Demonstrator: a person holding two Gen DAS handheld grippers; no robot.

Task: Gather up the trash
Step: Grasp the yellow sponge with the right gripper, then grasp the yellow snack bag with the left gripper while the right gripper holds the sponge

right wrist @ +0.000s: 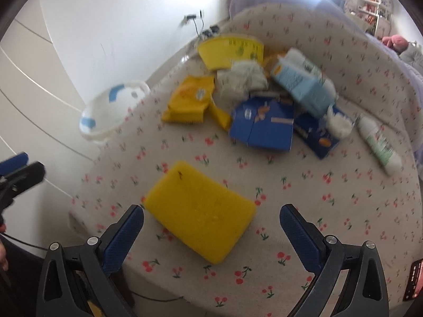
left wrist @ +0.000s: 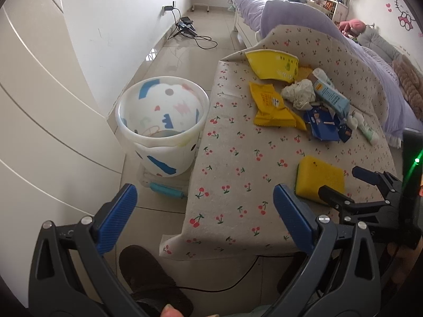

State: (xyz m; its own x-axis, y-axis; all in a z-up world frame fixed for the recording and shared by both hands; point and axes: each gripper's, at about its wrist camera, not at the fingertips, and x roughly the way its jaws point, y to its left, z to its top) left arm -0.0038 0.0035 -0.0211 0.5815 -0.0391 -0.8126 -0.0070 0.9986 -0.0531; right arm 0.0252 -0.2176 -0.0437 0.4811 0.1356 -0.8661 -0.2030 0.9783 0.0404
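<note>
A pile of trash lies on the cherry-print table: yellow wrappers, crumpled paper, a light blue carton, flattened blue boxes and a white tube. A yellow sponge lies nearer, just ahead of my open, empty right gripper. My left gripper is open and empty over the table's left edge. A white patterned bin stands on the floor left of the table.
White wardrobe doors line the left side. A bed with purple bedding lies behind the table. Cables and a charger lie on the floor by the wall. A foot in a dark slipper is below.
</note>
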